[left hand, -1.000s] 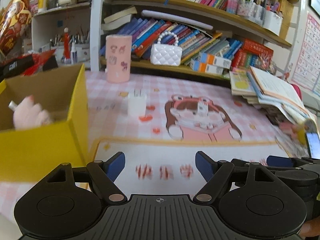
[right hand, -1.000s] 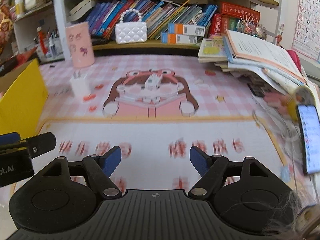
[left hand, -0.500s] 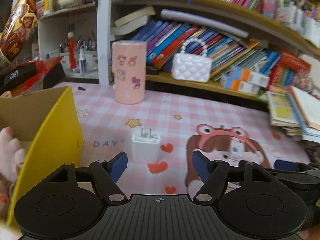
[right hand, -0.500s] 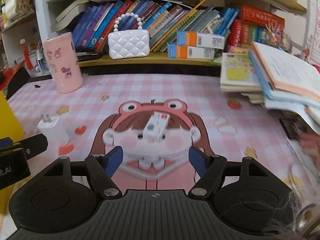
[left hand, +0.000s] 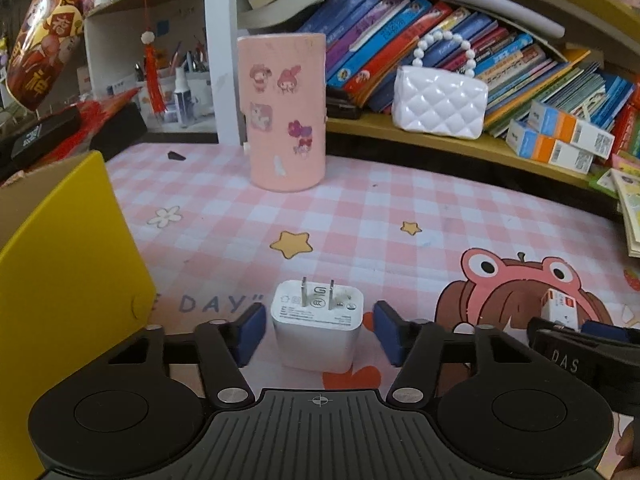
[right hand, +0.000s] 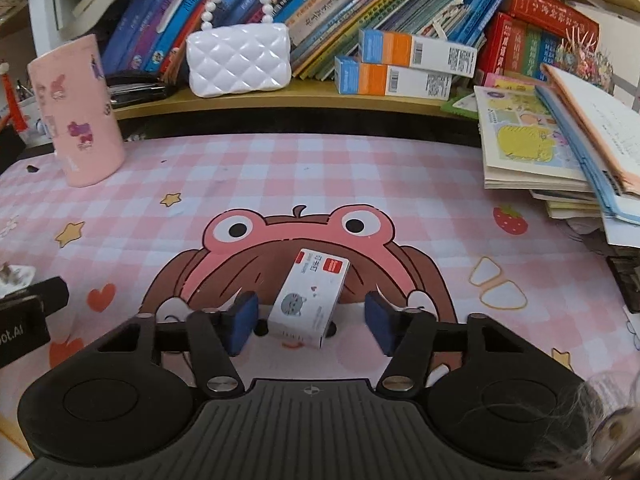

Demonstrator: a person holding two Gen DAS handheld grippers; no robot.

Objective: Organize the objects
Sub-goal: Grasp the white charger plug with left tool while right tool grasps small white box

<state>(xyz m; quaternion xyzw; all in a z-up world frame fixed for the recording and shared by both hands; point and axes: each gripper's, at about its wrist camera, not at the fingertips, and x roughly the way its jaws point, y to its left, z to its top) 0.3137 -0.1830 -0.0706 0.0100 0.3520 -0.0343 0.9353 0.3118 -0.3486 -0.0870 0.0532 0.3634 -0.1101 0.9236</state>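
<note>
A white plug charger (left hand: 317, 328) stands on the pink checked mat with its two prongs up. My left gripper (left hand: 318, 330) is open, with the charger between its blue pads and a gap on each side. A small white box with a red label and a cat face (right hand: 310, 297) lies on the frog picture. My right gripper (right hand: 312, 318) is open, with that box between its pads, not touching. The box also shows in the left wrist view (left hand: 560, 308), next to the right gripper's tip.
A yellow cardboard box (left hand: 60, 280) stands close on the left. A pink sticker-covered cup (left hand: 282, 112) stands at the back of the mat. A white quilted purse (right hand: 238, 58) and books fill the shelf behind. A book stack (right hand: 560, 148) lies at the right.
Both grippers have moved forward across the mat. The charger now lies between the left pads and the small box between the right pads. Both stay open.
</note>
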